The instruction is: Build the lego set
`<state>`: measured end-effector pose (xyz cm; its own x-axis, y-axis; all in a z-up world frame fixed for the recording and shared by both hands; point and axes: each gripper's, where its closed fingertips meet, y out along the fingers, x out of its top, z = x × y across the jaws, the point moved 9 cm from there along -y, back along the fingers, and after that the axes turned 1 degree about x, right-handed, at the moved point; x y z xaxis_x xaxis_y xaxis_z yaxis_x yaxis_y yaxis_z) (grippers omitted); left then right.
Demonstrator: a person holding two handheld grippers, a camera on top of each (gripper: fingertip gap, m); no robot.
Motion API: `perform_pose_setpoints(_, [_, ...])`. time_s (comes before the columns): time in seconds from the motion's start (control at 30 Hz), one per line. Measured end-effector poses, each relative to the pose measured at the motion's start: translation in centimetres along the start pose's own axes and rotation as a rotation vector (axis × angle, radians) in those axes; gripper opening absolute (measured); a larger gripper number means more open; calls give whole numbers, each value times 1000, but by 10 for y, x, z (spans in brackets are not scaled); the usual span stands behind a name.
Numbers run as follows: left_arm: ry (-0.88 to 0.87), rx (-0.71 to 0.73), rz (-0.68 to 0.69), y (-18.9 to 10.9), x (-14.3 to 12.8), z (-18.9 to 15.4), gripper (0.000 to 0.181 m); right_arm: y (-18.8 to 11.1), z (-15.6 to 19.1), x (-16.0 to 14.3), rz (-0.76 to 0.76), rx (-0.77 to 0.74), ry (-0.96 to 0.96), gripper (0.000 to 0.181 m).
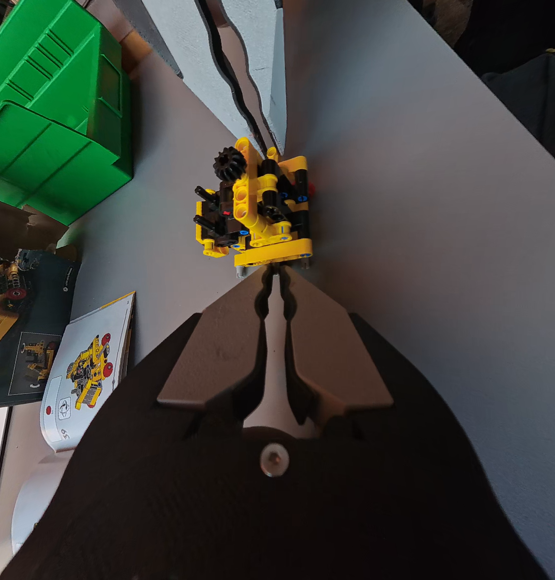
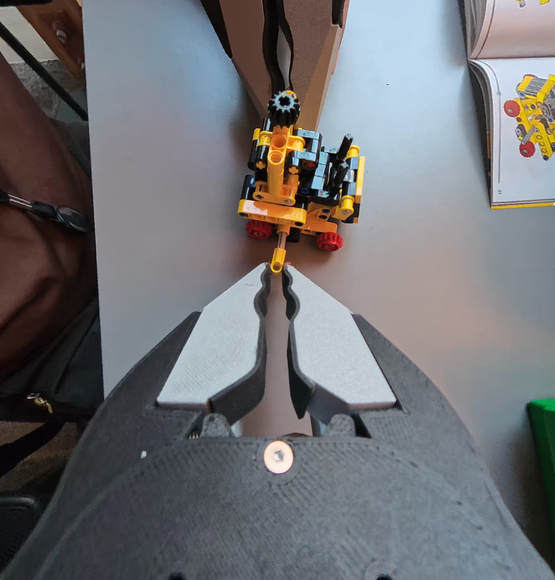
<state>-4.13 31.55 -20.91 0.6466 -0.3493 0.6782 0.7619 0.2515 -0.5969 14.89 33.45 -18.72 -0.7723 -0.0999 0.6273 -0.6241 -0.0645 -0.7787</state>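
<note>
A yellow and black lego model (image 1: pixel 257 207) with a black gear (image 1: pixel 229 163) stands on the grey table (image 1: pixel 411 235). My left gripper (image 1: pixel 274 270) is shut on the model's near yellow edge. In the right wrist view the model (image 2: pixel 288 175) shows red wheels (image 2: pixel 329 241) and a thin axle (image 2: pixel 281 240) sticking out toward me. My right gripper (image 2: pixel 276 269) is shut on a small yellow bush (image 2: pixel 276 260) at the axle's end. The left gripper's fingers (image 2: pixel 314 56) reach in from the top, behind the gear (image 2: pixel 283 106).
A green bin (image 1: pixel 50 110) stands at the far left of the left wrist view. An open instruction booklet (image 1: pixel 87 361) and the set's box (image 1: pixel 18 329) lie beside it. The booklet (image 2: pixel 530 131) and bin (image 2: pixel 549 470) show at the right. A brown bag (image 2: pixel 34 219) sits past the table's left edge. The gap from one gripper's tips to the other's is roughly 8 centimeters.
</note>
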Motion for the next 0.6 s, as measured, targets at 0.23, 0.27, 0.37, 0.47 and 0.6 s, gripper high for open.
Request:
perform_pose_setpoints(0.23, [-8,-6,2,0,0,0,0,-2,-2,4,32,24,-38,4])
perform_pose_setpoints(0.27, [-12,-10,1,0,1,-1,0,-1,-2,4,34,24,-39,4])
perform_pose_setpoints(0.37, [-9,-8,2,0,2,-2,0,-3,0,4,30,3,-61,4])
perform_pose_setpoints(0.47, [-10,-2,4,0,2,-2,0,-3,0,3,14,7,-72,4])
perform_pose_setpoints(0.6, [-9,5,7,0,3,-3,0,-3,-1,-1,-28,8,-86,4])
